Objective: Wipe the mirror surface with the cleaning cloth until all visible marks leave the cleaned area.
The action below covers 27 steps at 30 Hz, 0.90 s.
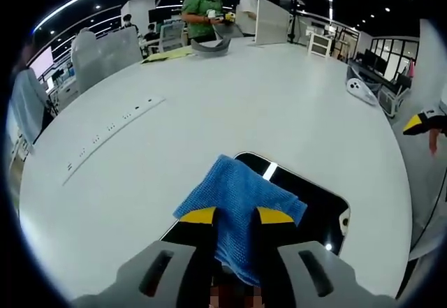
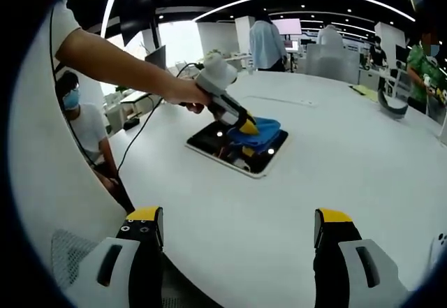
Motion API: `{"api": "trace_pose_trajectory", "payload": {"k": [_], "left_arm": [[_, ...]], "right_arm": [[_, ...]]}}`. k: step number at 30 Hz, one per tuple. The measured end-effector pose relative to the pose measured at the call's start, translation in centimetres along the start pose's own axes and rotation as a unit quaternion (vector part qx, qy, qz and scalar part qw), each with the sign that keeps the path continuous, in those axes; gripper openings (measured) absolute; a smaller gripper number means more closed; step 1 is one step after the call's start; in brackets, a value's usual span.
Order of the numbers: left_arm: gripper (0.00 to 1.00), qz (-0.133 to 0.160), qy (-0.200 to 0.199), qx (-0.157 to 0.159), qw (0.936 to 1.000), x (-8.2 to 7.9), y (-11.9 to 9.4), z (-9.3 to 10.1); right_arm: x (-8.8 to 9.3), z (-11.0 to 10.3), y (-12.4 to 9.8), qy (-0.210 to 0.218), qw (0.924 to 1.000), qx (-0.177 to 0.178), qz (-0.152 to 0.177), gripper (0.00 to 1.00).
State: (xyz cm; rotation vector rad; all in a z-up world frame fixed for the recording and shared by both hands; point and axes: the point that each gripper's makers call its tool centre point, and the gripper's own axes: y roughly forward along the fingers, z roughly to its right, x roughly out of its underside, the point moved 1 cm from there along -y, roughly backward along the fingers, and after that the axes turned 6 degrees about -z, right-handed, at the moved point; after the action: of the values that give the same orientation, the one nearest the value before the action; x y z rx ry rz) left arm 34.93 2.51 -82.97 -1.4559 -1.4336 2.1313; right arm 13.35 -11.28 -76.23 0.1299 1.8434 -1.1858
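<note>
A blue cleaning cloth [image 1: 241, 203] is pinched between the yellow-tipped jaws of my left gripper [image 1: 236, 218] and lies on a dark rectangular mirror [image 1: 318, 200] flat on the white table. In the right gripper view the same mirror [image 2: 213, 139] sits mid-table, with the cloth [image 2: 260, 128] pressed on it by the left gripper [image 2: 244, 128] held in a person's hand. My right gripper [image 2: 237, 225] hovers above the table's near part, jaws wide apart with nothing between them.
The big white round table [image 1: 230, 98] carries a long cable strip [image 1: 112, 139], a grey tray [image 1: 209, 46] and a white device [image 1: 363, 90]. People stand and sit around the far edge. A seated person [image 2: 80, 123] is at the left of the table.
</note>
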Motion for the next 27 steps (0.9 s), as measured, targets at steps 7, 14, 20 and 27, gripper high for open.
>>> {"api": "trace_pose_trajectory", "payload": {"k": [7,14,20,27], "left_arm": [[0.19,-0.001,-0.001,0.001,1.0000,0.3,-0.1,0.0],[0.19,0.001,-0.006,0.000,1.0000,0.8,-0.2,0.2],[0.20,0.002,-0.009,-0.001,1.0000,1.1,-0.3,0.5],[0.20,0.003,-0.011,0.000,0.9999,1.5,-0.5,1.0]], "right_arm": [[0.1,-0.1,0.0,0.000,1.0000,-0.001,0.000,0.89],[0.2,-0.2,0.1,-0.001,1.0000,-0.003,0.000,0.89],[0.1,-0.2,0.2,-0.002,1.0000,-0.004,0.002,0.89],[-0.1,-0.3,0.2,-0.004,1.0000,-0.005,0.005,0.89]]}}
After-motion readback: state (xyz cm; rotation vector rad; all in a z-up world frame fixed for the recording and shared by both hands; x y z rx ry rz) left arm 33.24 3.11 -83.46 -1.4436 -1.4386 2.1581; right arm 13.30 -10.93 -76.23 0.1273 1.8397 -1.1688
